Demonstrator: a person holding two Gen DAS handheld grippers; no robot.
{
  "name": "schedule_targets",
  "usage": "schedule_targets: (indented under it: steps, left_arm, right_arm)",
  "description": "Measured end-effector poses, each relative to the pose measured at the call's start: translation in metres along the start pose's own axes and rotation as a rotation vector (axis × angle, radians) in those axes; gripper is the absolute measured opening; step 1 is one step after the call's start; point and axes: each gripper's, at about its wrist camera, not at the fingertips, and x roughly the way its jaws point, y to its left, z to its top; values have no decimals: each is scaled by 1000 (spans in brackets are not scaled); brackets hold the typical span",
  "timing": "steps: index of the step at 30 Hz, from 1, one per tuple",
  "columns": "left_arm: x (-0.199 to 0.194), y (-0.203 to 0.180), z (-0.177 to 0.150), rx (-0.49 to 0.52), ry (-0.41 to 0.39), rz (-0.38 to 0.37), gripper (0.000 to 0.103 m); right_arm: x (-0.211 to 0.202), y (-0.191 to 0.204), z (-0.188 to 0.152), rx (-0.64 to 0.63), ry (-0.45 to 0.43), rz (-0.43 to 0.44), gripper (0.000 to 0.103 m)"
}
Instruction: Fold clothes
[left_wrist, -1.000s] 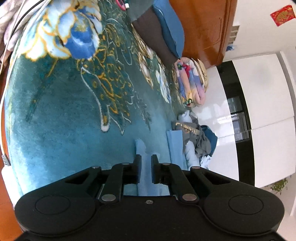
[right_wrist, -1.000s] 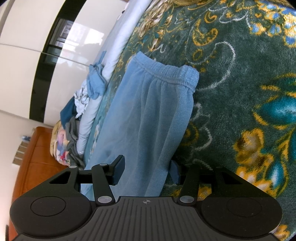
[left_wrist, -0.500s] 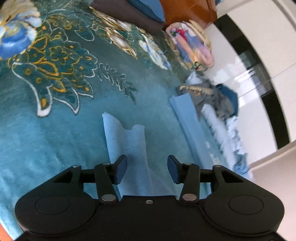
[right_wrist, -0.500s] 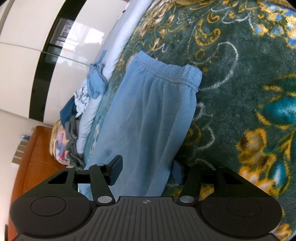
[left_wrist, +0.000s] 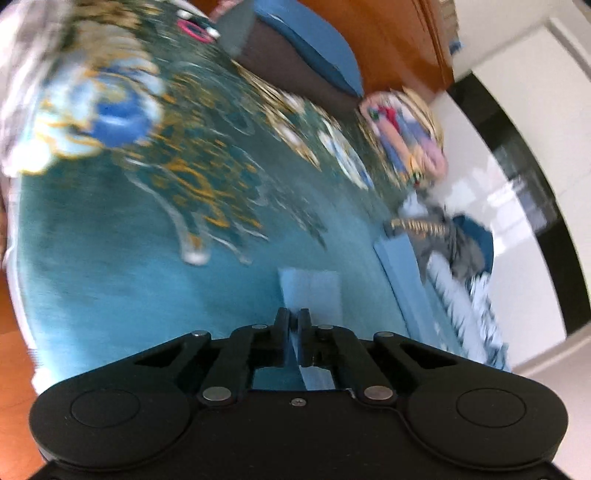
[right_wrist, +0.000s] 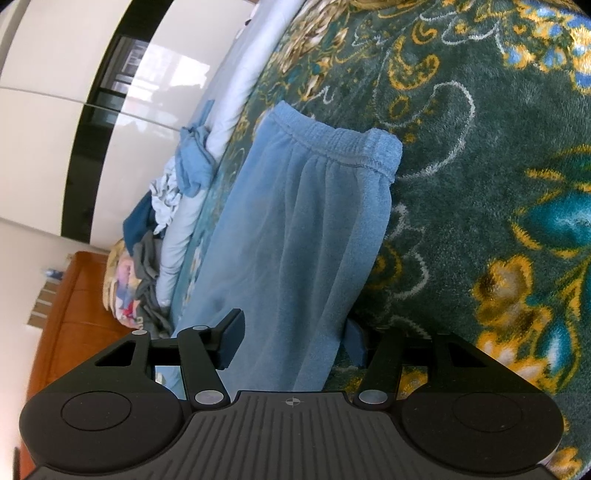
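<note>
Half a second back the left gripper (left_wrist: 294, 323) gaped; its fingers now pinch what seems the light blue trousers' (right_wrist: 295, 236) hem (view blurred). Soft fleece lies flat on the floral blanket (right_wrist: 480, 184), between the spread-open right gripper (right_wrist: 291, 341).

My left gripper (left_wrist: 293, 325) looks matte black, though blurred, with silver rivets; my right gripper (right_wrist: 291, 339) has a ribbed top and crosshair mark.
</note>
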Motion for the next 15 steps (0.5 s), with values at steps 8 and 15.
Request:
schedule_targets:
  steps: [8,15]
  left_arm:
    - [-12,35,5,-61,53,-5,2]
    - [6,20,-5,-58,65,-26,14]
  right_arm:
    - [-1,-1,0,-1,0,0,54]
    - [-1,-1,2,-4,2,-6,55]
